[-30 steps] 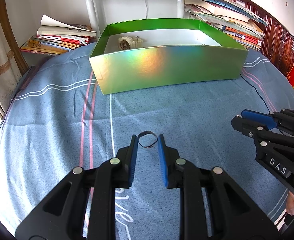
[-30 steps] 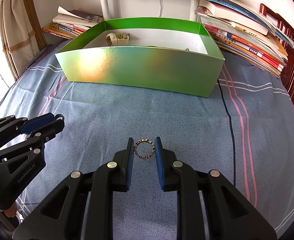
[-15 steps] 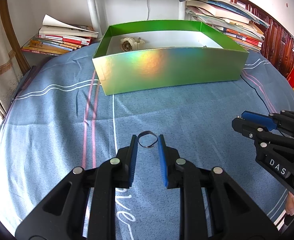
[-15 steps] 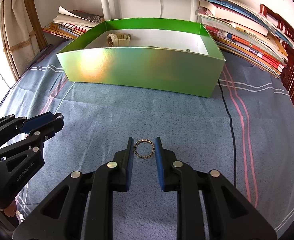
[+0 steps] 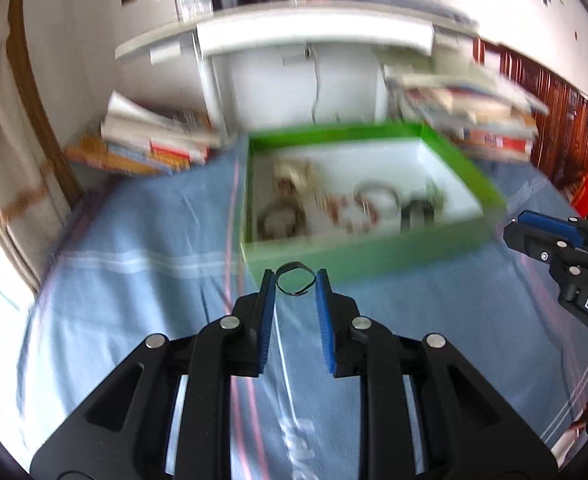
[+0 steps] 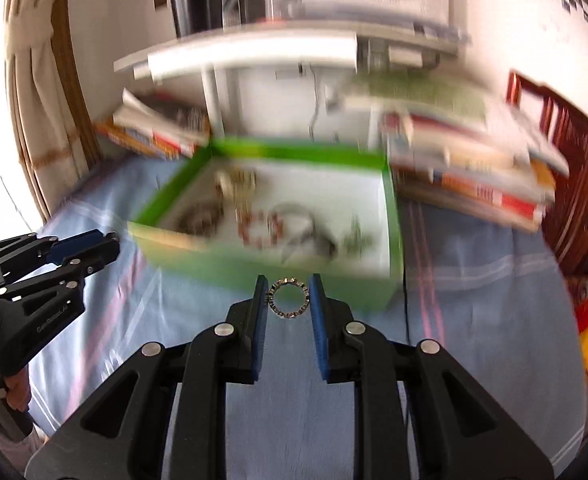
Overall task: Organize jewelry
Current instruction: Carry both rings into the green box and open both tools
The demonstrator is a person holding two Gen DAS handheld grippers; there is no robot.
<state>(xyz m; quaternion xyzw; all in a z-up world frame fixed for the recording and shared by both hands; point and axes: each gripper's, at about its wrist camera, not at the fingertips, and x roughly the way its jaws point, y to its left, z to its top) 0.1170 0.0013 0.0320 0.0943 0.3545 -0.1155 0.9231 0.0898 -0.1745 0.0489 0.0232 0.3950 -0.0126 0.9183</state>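
Left wrist view: the left gripper (image 5: 294, 284) is narrowed almost fully, its blue pads pinching a thin dark ring (image 5: 295, 279) by its sides. The ring hangs in the air in front of the near wall of an open green box (image 5: 373, 254) that sits on a blue striped bedsheet (image 5: 134, 280). Inside the box, blurred by motion, lie a pale watch (image 5: 292, 174), a beaded bracelet (image 5: 349, 214) and other pieces too smeared to name. The right gripper (image 5: 533, 226) shows at the right edge. Stacked books (image 5: 154, 144) lie beyond the bed.

Right wrist view: the right gripper (image 6: 288, 298) is likewise nearly closed, clamping a small studded ring (image 6: 288, 298) between its pads — held clear of the sheet, just short of the box (image 6: 294, 272). The left gripper (image 6: 82, 246) shows at the left edge, with part of a hand below it.

Risks, as a judgement: each ring is gripped only at two thin edges, so a quick swing could let one twist out and drop onto the sheet. The dark ring already looks slightly bent — harder squeezing might deform it. The near box wall stands between both rings and the inside; a low approach could knock it or shove the box.
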